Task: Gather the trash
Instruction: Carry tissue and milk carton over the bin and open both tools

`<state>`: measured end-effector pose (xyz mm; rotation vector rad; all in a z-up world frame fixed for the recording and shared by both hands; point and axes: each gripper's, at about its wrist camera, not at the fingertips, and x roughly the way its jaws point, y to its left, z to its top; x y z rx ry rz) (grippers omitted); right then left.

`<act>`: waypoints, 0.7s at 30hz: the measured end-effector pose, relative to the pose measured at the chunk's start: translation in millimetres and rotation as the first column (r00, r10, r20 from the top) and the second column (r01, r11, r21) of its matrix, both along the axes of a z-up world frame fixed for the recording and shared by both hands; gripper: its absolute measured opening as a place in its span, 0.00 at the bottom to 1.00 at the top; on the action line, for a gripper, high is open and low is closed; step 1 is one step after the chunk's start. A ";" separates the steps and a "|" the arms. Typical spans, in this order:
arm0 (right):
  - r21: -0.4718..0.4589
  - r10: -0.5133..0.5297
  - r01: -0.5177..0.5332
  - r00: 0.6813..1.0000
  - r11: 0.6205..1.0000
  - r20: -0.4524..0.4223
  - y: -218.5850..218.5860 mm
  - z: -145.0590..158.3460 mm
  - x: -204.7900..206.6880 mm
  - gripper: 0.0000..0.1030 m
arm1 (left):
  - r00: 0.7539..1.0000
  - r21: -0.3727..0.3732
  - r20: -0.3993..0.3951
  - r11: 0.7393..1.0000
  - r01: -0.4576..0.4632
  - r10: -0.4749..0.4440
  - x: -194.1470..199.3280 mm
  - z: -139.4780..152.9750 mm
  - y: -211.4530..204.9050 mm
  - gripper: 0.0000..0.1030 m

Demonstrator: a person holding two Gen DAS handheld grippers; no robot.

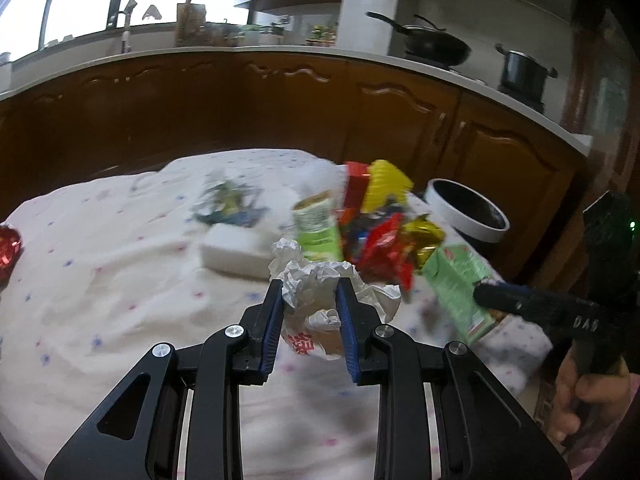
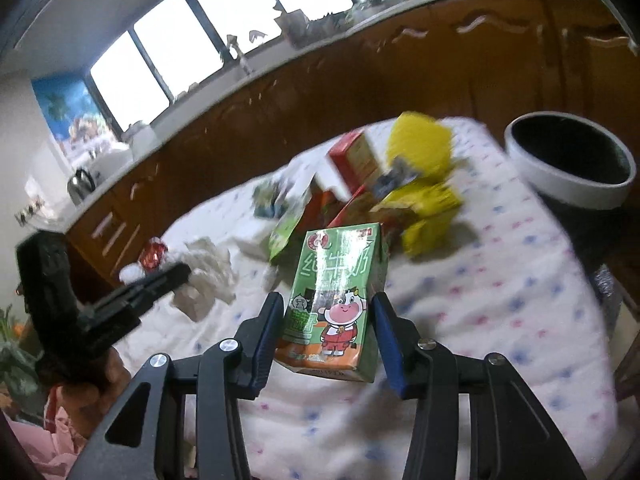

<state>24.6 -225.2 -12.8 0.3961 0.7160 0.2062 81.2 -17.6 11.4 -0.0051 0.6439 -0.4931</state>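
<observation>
Both grippers pinch trash — my left gripper [image 1: 308, 300] crumpled paper [image 1: 316, 286], right gripper [image 2: 326, 320] a milk carton [image 2: 338, 304]; the wrapper pile [image 1: 372, 224] near the table's [image 1: 100, 280] far edge blurs.

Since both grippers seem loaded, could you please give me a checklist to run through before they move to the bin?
1. Left gripper shut on the paper wad: ok.
2. Right gripper shut on the milk carton: ok.
3. Bin open and standing beside the table: ok.
4. Carton empty, no drip: cannot tell.
5. Wad whole, no trailing bits: cannot tell.
6. Table cleared of trash: not ok, wrapper pile remains.
</observation>
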 end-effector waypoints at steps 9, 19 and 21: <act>0.005 -0.131 0.131 0.990 0.991 0.060 -76.8 19.1 -10.5 0.45 | 0.994 0.005 0.028 0.995 0.103 -0.103 8.1 17.3 -72.0 0.24; -0.029 -0.253 0.257 0.961 0.966 0.108 -149.2 43.6 4.0 0.45 | 0.982 -0.027 0.040 0.982 0.186 -0.185 44.5 42.8 -146.8 0.24; -0.036 -0.268 0.274 0.957 0.961 0.108 -159.8 46.1 9.9 0.45 | 0.979 -0.026 0.038 0.979 0.201 -0.200 53.1 46.6 -164.4 0.24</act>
